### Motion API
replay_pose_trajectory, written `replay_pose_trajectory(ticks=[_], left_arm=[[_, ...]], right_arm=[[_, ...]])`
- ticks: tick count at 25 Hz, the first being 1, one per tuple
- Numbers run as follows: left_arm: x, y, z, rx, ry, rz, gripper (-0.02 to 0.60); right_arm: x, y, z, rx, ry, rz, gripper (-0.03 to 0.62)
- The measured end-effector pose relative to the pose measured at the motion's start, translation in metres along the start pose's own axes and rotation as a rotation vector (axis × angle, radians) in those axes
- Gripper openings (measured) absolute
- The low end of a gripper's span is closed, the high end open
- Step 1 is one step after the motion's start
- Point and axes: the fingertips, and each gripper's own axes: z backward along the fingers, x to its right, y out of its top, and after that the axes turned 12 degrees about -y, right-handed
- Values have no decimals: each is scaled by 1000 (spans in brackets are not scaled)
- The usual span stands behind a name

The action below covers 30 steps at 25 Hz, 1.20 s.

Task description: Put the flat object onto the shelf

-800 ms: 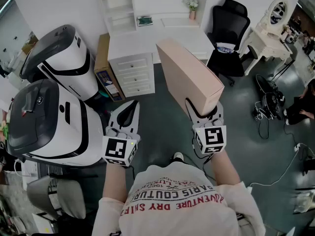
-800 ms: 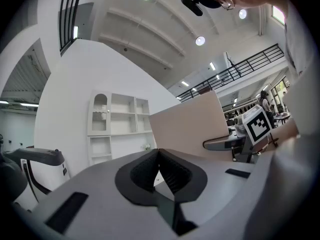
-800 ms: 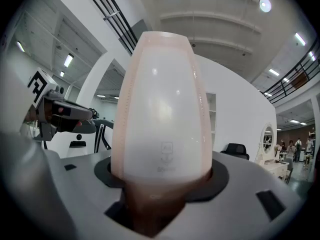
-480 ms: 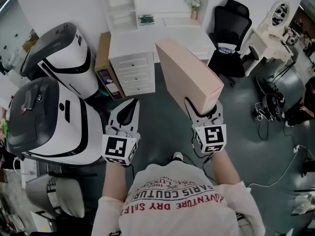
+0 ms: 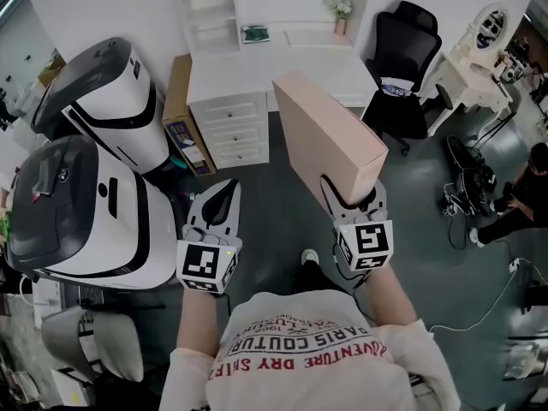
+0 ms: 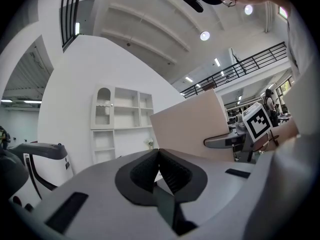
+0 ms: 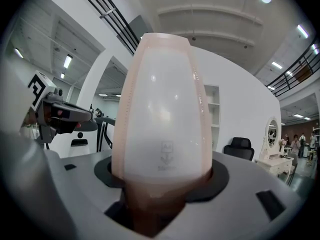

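Note:
A flat pink-beige box (image 5: pixel 330 135) stands on its long edge in the air, its near end clamped in my right gripper (image 5: pixel 349 197). In the right gripper view the box's narrow white edge (image 7: pixel 162 119) fills the middle between the jaws. My left gripper (image 5: pixel 217 202) hovers level to the left of the box, jaws shut with nothing in them; its pads meet in the left gripper view (image 6: pixel 159 170). The white shelf unit (image 5: pixel 274 11) stands against the far wall behind a white desk (image 5: pixel 282 75).
Two large white-and-grey machines (image 5: pixel 81 161) stand at the left. A brown carton (image 5: pixel 184 114) leans beside the desk's drawers (image 5: pixel 231 131). A black office chair (image 5: pixel 402 67) and a cream dressing table (image 5: pixel 475 54) sit at the right. Cables lie on the dark floor (image 5: pixel 479 255).
Both grippers and the box hold almost still; the view has shifted slightly, nothing taken or let go.

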Motion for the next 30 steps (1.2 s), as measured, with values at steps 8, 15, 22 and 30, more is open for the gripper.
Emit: replay_pose_trajectory(ticks=[8,15,22,30], left_arm=[[-36,-10,-76,-8,40,-2,14],[-80,11,-168,9,119,-29,14],[-119,16,-257,15,156,-34,14],[-159,11,-319,-10,158,-28,14]], right_arm=[[29,-17,-91,-2,63,-17,308],[81,-9,-199,30,123,-5,310],[125,-5,-290,47,164,13,310],[148,-2,-372,40,168,22,308]])
